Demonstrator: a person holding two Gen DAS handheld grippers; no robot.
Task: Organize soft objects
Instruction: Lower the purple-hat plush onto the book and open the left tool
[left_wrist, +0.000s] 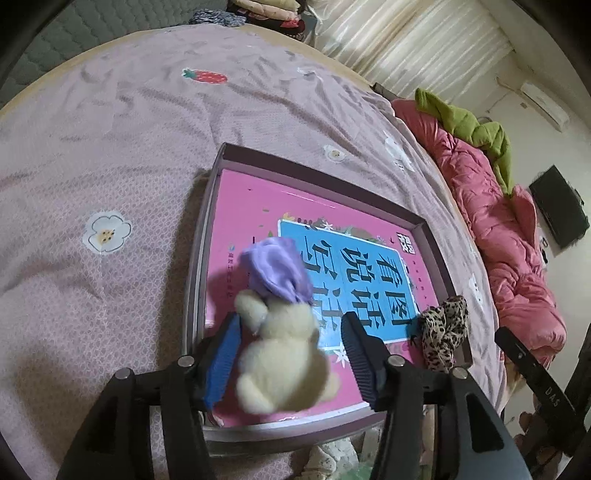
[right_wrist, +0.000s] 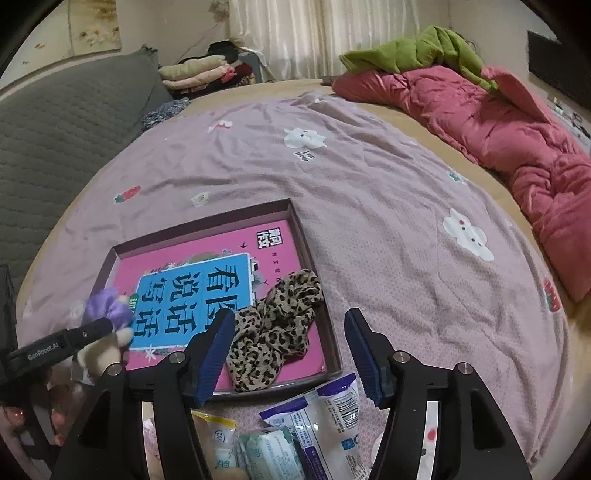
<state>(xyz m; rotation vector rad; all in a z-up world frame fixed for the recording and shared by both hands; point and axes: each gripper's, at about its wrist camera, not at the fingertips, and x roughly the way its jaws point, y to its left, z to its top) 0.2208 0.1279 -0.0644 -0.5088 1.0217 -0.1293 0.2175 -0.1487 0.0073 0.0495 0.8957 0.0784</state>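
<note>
Plastic-wrapped packets (right_wrist: 314, 417) crowd the lower frame beside the shallow pink-lined box (left_wrist: 207, 236); cream plush bunny with purple cap (left_wrist: 280, 347) sits blurred between the released left hand-held gripper (left_wrist: 291, 354); leopard-print scarf (right_wrist: 273, 328) lies in the box, right hand-held gripper (right_wrist: 291, 350) released.

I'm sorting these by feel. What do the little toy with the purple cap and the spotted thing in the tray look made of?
Plush toy: fuzzy cream pile, likely synthetic plush, with a smooth, folded purple fabric cap. Leopard-print piece: thin, limp woven or knit cloth, matte, crumpling into soft folds. Tray: stiff, probably cardboard.
</note>
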